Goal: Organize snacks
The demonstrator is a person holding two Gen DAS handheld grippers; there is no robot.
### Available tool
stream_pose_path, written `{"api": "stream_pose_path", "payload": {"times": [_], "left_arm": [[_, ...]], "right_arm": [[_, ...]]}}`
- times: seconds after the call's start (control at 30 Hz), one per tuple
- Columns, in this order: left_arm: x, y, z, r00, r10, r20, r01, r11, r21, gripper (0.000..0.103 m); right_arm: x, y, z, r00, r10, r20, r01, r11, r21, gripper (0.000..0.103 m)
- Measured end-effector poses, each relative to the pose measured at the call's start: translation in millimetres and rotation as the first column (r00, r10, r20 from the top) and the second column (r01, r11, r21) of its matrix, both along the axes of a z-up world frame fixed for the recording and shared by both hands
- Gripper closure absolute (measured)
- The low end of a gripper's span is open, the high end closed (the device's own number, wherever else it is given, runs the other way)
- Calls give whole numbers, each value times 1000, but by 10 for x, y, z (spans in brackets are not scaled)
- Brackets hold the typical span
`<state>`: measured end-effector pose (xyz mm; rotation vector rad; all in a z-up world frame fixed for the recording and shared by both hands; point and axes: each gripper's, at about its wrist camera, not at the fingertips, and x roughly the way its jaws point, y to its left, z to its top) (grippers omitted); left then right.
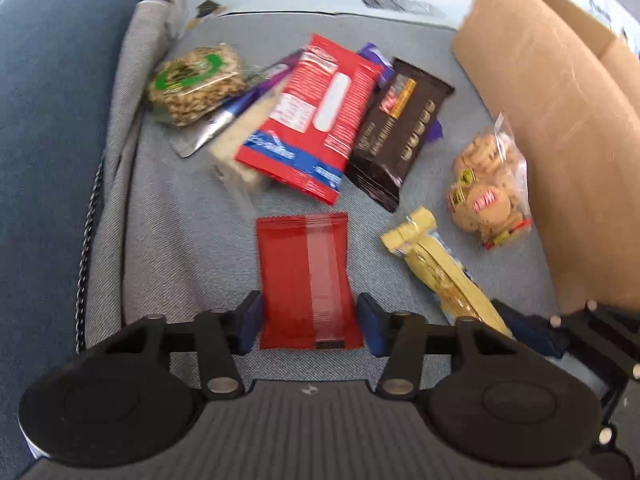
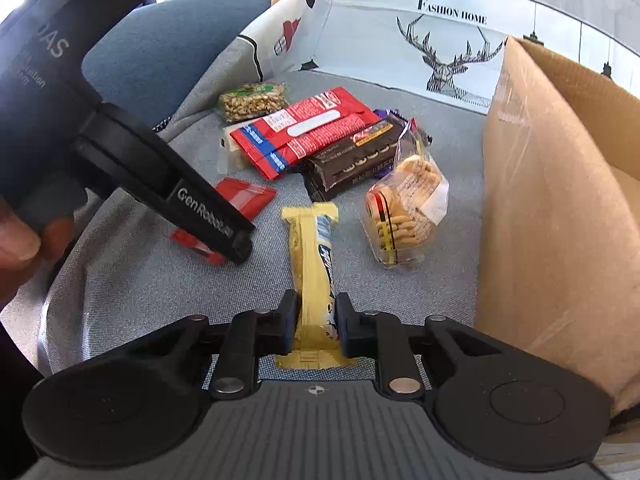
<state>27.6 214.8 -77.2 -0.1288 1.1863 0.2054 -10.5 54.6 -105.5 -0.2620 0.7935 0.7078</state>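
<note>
My left gripper is shut on a small red snack packet, its pads pressing both long edges; the packet also shows in the right wrist view under the left gripper's body. My right gripper is shut on a yellow wafer bar, which also shows in the left wrist view. Both snacks lie on the grey sofa cushion.
A cardboard box stands open at the right, also in the left wrist view. Behind lie a red biscuit pack, a dark brown pack, a bag of cookies, a seed bar and a printed pillow.
</note>
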Motion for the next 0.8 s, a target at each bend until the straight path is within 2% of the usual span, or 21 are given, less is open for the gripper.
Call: {"api": "stream_pose_path", "payload": {"times": [0.13, 0.23, 0.33, 0.4, 0.47, 0.63, 0.8], "left_arm": [[-66, 206, 70, 995, 96, 23, -94, 992, -80, 52], [-118, 393, 95, 982, 189, 26, -181, 963, -198, 52], [-123, 503, 62, 972, 233, 0, -226, 943, -243, 51], [-104, 477, 73, 976, 216, 5, -210, 951, -225, 50], [-96, 400, 56, 982, 191, 2, -187, 962, -200, 44], [-55, 322, 31, 986, 168, 4, -165, 975, -151, 41], [18, 226, 1, 990, 144, -1, -143, 984, -110, 38]], "right_arm": [[-49, -9, 57, 1000, 5, 24, -5, 1000, -27, 84], [-59, -22, 69, 1000, 13, 1, -13, 999, -47, 84], [-38, -42, 59, 999, 17, -42, -18, 999, -29, 82], [-23, -34, 54, 999, 12, -46, -12, 1000, -6, 78], [-9, -26, 49, 999, 9, -47, -8, 1000, 12, 73], [-2, -14, 49, 999, 11, -42, -9, 999, 48, 62], [40, 15, 45, 999, 10, -47, -8, 999, 54, 60]]}}
